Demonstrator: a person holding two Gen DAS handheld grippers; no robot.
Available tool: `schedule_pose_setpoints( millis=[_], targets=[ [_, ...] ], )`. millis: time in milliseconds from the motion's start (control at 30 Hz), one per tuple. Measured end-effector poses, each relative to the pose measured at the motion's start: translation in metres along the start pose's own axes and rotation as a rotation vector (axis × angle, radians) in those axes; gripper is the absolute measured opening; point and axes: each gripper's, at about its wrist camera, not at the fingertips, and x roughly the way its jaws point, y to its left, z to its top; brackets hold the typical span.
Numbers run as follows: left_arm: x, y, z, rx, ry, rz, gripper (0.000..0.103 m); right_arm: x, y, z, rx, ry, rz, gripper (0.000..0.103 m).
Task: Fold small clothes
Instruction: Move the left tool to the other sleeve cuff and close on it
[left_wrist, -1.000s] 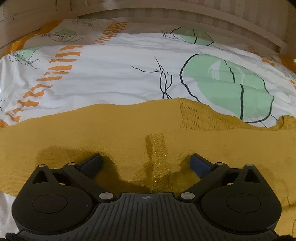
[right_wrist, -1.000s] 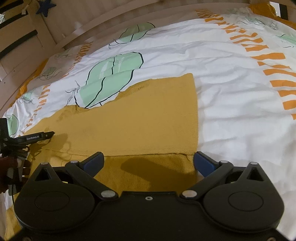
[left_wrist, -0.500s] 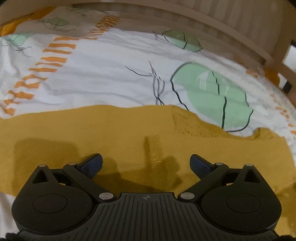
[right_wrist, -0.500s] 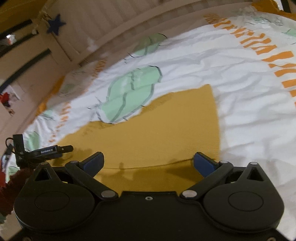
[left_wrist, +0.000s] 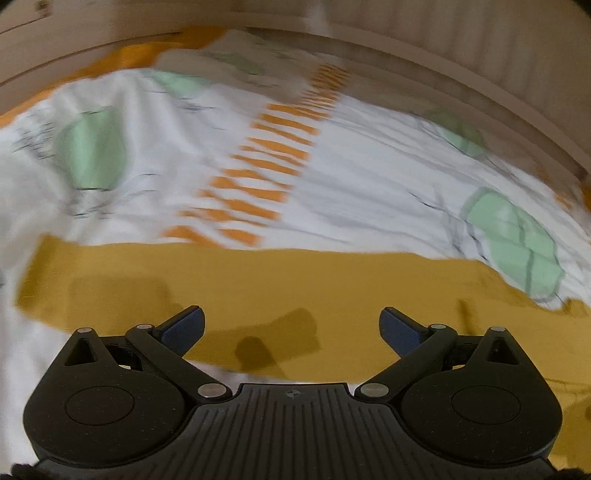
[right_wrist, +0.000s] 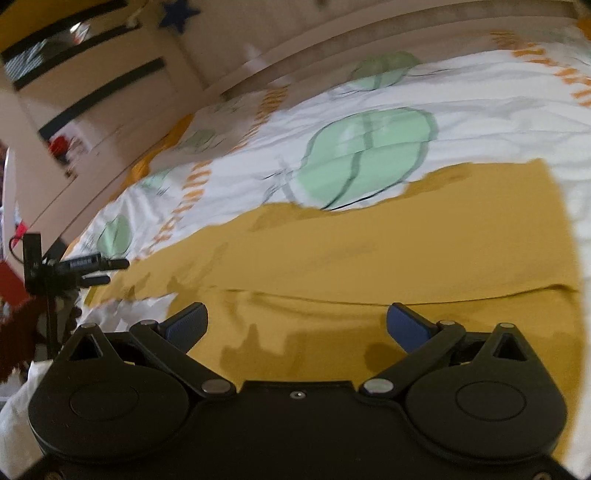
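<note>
Garment (right_wrist: 369, 251), mustard knit, flat on bedspread (right_wrist: 480, 96): long axis nine-to-three, at twelve o'clock of right gripper (right_wrist: 297, 325) and left gripper (left_wrist: 291, 328), both spread, empty; nearer arm unclear through blur.

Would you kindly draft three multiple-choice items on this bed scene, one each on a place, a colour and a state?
1. Where does the garment lie?
A. On the patterned bedsheet
B. On a wooden floor
C. In a basket

2. What colour is the garment?
A. Navy
B. Mustard yellow
C. Pink

3. How does the left gripper stand?
A. Shut on the garment
B. Shut on nothing
C. Open, holding nothing

Answers: 1 A, white sheet shows all round the cloth; 2 B, both views show it mustard yellow; 3 C, its fingers stand wide apart above the cloth. The right gripper is open likewise.
</note>
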Motion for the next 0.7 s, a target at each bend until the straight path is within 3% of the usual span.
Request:
schedule_pose_setpoints(
  millis=[233,433,600,700],
  targets=[
    [-0.016,0.080,0.003,-0.160,-0.014,0.071,0.102,0.030,0.036,0.001,0.003,0.019,0.057,0.103],
    [-0.007,0.137,-0.008,-0.304,0.007,0.105,0.102,0.050,0.065,0.003,-0.049,0.041,0.074,0.103],
    [0.009,0.163,-0.014,-0.390,0.011,0.093,0.102,0.063,0.077,0.001,-0.069,0.073,0.080,0.103],
    [0.015,0.166,-0.012,-0.386,-0.004,0.084,0.102,0.069,0.081,-0.002,-0.078,0.095,0.075,0.103]
  ],
)
